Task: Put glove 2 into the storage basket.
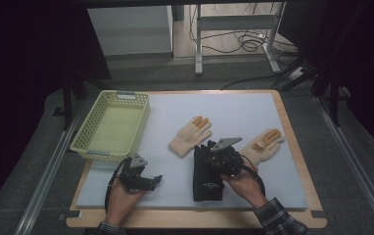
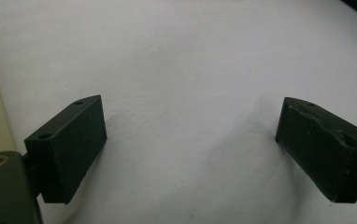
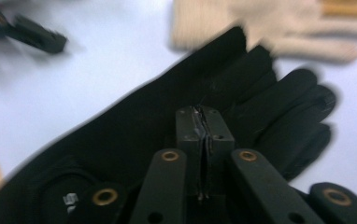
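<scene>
Three gloves remain on the mat; the basket (image 1: 112,126) at left holds none. My left gripper (image 1: 151,181) waits wide open and empty. My right gripper (image 3: 204,135) is pinched shut, seemingly on the black glove (image 1: 205,171), near two cream gloves (image 1: 190,136).

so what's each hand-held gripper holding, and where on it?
Right hand-held gripper is shut over the black glove; whether fabric is pinched cannot be told. Left hand-held gripper holds nothing.
</scene>
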Demonstrator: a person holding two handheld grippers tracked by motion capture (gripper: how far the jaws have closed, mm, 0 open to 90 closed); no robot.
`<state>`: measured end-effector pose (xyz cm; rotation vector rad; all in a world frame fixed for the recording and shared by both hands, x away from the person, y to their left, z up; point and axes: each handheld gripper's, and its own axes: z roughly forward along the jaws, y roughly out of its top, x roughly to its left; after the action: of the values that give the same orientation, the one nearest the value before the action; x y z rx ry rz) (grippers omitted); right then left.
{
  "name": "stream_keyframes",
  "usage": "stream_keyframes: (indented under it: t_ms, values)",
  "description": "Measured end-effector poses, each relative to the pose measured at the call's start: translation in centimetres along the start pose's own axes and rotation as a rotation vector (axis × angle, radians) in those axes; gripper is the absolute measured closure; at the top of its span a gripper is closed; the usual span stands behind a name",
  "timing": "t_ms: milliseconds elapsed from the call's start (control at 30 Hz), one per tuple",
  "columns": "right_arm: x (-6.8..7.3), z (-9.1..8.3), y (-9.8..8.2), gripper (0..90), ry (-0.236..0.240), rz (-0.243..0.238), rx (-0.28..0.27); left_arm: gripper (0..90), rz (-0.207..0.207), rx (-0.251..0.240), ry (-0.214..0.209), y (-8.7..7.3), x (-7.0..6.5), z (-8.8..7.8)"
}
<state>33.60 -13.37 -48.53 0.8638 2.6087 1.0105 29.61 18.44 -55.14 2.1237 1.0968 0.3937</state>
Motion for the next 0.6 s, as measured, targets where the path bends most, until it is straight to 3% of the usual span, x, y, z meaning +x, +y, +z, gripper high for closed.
stream_keyframes:
  t_ms: [133,200,333,433,600]
  values:
    - [-0.5,1.3,-0.9,76.6,0.038,0.033,-0.008,8.8,0.0,0.0,0.001,0.0,0.0,0.0]
    - [-0.5,0.8,-0.7,67.0,0.044,0.038,-0.026,8.8,0.002,0.001,0.0,0.0,0.0,0.0]
    - [-1.0,-1.0,-0.5,63.7,0.023,0.024,-0.056,8.7,-0.001,-0.001,0.001,0.0,0.0,0.0]
    - [-1.8,-2.1,-1.2,65.3,0.002,0.034,-0.062,8.7,-0.001,-0.001,0.001,0.0,0.0,0.0]
    - [-2.8,-2.7,-3.8,81.3,0.027,0.054,-0.038,8.7,0.003,0.002,0.001,0.0,0.0,0.0]
